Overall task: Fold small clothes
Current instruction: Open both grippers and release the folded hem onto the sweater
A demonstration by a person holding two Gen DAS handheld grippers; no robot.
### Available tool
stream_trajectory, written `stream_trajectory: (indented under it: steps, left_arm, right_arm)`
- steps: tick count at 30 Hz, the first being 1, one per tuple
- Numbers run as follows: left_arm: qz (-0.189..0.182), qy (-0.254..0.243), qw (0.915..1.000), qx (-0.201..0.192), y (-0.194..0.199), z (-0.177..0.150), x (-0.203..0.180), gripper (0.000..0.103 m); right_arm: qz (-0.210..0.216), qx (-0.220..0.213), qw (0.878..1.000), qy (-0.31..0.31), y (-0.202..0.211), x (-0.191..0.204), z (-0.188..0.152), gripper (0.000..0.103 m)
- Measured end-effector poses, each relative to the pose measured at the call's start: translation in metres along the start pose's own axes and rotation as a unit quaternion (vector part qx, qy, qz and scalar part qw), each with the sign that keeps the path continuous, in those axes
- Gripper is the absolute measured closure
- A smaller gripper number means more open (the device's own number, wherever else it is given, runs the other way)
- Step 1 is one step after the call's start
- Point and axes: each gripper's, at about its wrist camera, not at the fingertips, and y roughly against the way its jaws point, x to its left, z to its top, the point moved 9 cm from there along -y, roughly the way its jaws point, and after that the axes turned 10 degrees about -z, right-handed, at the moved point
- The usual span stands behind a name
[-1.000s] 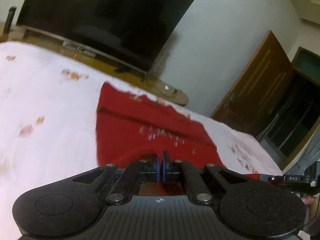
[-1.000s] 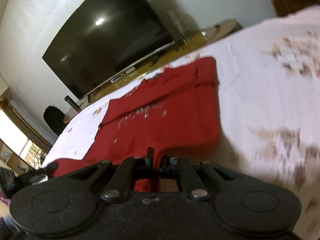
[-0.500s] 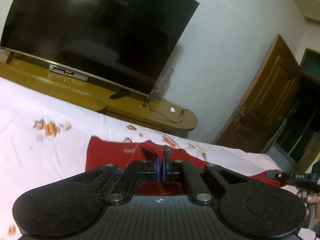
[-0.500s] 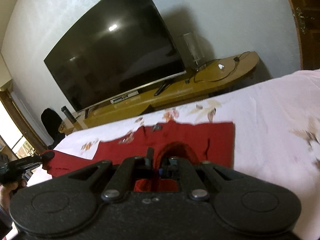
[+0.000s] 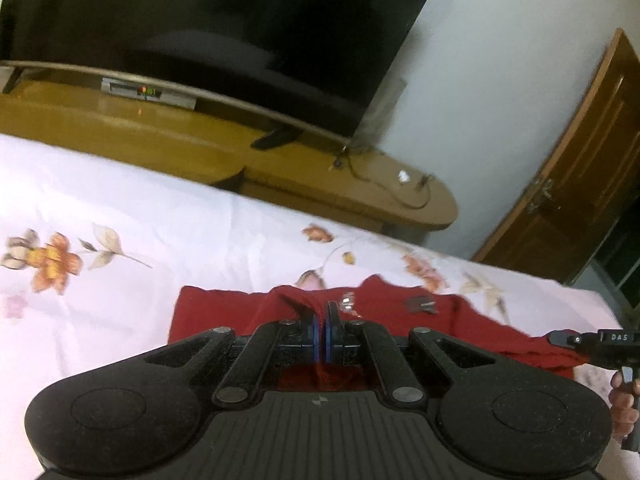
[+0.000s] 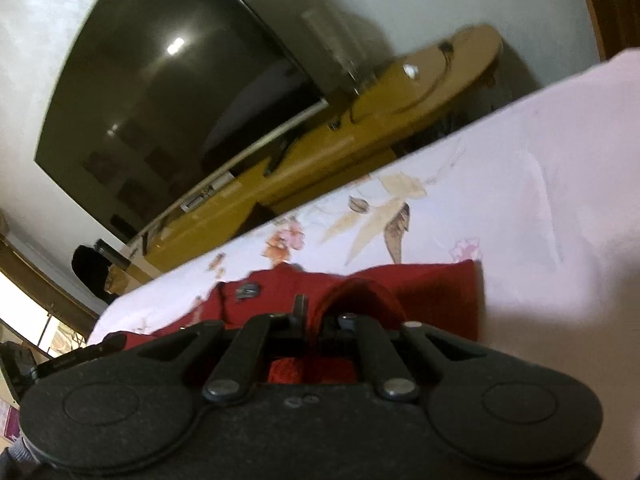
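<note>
A small red knitted garment (image 5: 208, 312) lies on the floral white bedsheet (image 5: 140, 220), near the bed's far edge. My left gripper (image 5: 320, 312) is shut on a bunched fold of its red cloth, which also shows under the jaws. In the right wrist view the same red garment (image 6: 440, 288) lies ahead, and my right gripper (image 6: 320, 312) is shut on another raised fold of it. The right gripper (image 5: 568, 338) also shows at the right edge of the left wrist view, holding the garment's other end. Most of the garment is hidden beneath the gripper bodies.
Beyond the bed's edge stands a low wooden TV bench (image 5: 352, 192) with a big dark television (image 5: 200, 20) and cables. A brown door (image 5: 572, 184) is at the right. A person's hand (image 5: 624, 400) shows at the right edge. A dark chair (image 6: 92, 272) stands left.
Both grippers have carried their red folds forward toward the bed's far edge. Much less of the garment shows ahead of them now, and the TV bench looms closer.
</note>
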Motion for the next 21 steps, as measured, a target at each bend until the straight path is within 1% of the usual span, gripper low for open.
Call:
stream_trajectory:
  steps: [1, 2, 4, 6, 7, 8, 9, 10, 11, 12, 13, 14, 15, 16, 17, 18, 20, 21]
  left_arm:
    - [-0.001, 0.005, 1.0000, -0.005, -0.007, -0.001, 0.004, 0.100]
    - [0.000, 0.010, 0.9997, -0.022, -0.011, -0.002, 0.007, 0.100]
    - [-0.006, 0.022, 0.9985, -0.049, -0.016, -0.006, 0.011, 0.099]
    - [-0.004, 0.015, 0.9978, -0.065, -0.021, -0.015, 0.012, 0.097]
    - [-0.001, 0.008, 0.9977, -0.067, -0.023, -0.018, 0.012, 0.088]
    - [-0.003, 0.006, 0.9974, -0.072, -0.023, -0.021, 0.011, 0.078]
    - [-0.006, 0.004, 0.9967, -0.081, -0.021, -0.019, 0.010, 0.072]
    - [-0.004, -0.004, 0.9954, -0.096, -0.015, -0.015, 0.008, 0.057]
    - [-0.004, -0.012, 0.9933, -0.115, -0.009, -0.009, 0.007, 0.035]
    - [-0.007, -0.015, 0.9921, -0.124, -0.004, -0.005, 0.006, 0.028]
    - [-0.008, -0.014, 0.9914, -0.130, 0.000, -0.002, 0.008, 0.025]
    - [-0.008, -0.015, 0.9914, -0.130, 0.002, 0.001, 0.010, 0.025]
    - [-0.008, -0.017, 0.9924, -0.121, 0.001, 0.002, 0.011, 0.025]
    - [-0.009, -0.020, 0.9943, -0.104, -0.001, 0.001, 0.013, 0.026]
    - [-0.018, -0.025, 0.9958, -0.086, -0.005, -0.002, 0.012, 0.027]
    - [-0.018, -0.033, 0.9972, -0.064, -0.009, -0.005, 0.011, 0.031]
    - [0.001, -0.056, 0.9984, -0.006, -0.024, -0.015, 0.012, 0.054]
    - [0.020, -0.062, 0.9976, 0.022, -0.033, -0.021, 0.016, 0.061]
  right_arm:
    - [0.005, 0.006, 1.000, 0.001, -0.008, -0.002, -0.001, 0.095]
    - [0.006, 0.008, 1.000, 0.007, -0.018, -0.004, -0.002, 0.091]
    - [-0.009, -0.006, 1.000, 0.018, -0.027, -0.010, -0.001, 0.086]
    - [-0.008, -0.025, 1.000, 0.015, -0.028, -0.014, 0.000, 0.081]
    - [-0.007, -0.035, 0.999, 0.017, -0.026, -0.015, 0.000, 0.068]
    - [-0.010, -0.049, 0.999, 0.020, -0.024, -0.016, 0.000, 0.047]
    - [-0.016, -0.065, 0.997, 0.023, -0.020, -0.017, 0.002, 0.036]
    - [-0.021, -0.082, 0.996, 0.026, -0.016, -0.019, 0.004, 0.034]
    - [-0.016, -0.088, 0.996, 0.030, -0.014, -0.020, 0.006, 0.036]
    - [-0.017, -0.085, 0.996, 0.031, -0.015, -0.021, 0.006, 0.037]
    - [-0.019, -0.083, 0.996, 0.037, -0.015, -0.022, 0.007, 0.039]
    - [-0.022, -0.082, 0.995, 0.047, -0.015, -0.022, 0.006, 0.041]
    - [-0.025, -0.078, 0.995, 0.057, -0.016, -0.022, 0.006, 0.042]
    - [-0.025, -0.076, 0.995, 0.062, -0.017, -0.021, 0.007, 0.042]
    - [-0.029, -0.074, 0.995, 0.068, -0.018, -0.020, 0.007, 0.042]
    - [-0.033, -0.071, 0.994, 0.072, -0.020, -0.019, 0.007, 0.042]
    - [-0.041, -0.062, 0.993, 0.096, -0.026, -0.013, 0.006, 0.042]
    - [-0.047, -0.060, 0.991, 0.112, -0.029, -0.009, 0.005, 0.042]
